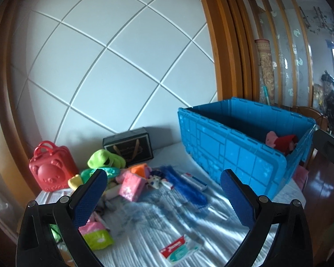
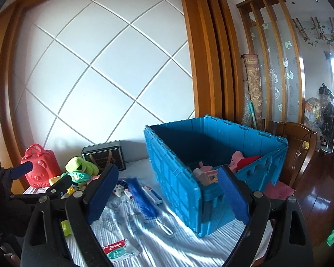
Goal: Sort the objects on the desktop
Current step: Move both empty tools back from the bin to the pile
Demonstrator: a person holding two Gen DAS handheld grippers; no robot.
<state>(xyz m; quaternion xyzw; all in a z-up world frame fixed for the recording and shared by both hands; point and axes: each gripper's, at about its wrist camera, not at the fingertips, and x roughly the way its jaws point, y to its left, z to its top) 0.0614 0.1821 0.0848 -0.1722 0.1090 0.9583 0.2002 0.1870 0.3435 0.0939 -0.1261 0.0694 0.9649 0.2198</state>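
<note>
Currently between picks: both claws, left (image 1: 163, 197) and right (image 2: 168, 194), gape empty; next, grab from left pile (image 1: 131, 181), drop in bin (image 1: 222, 153).

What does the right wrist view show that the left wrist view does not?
Only the right wrist view: the left tool from the side, and a boxed item lying inside the blue crate.
Only the left wrist view: a pink packet in the pile and a green packet by the near edge.
Both: the crate, the red bear case, the black box, the green plush and open, empty tools.
</note>
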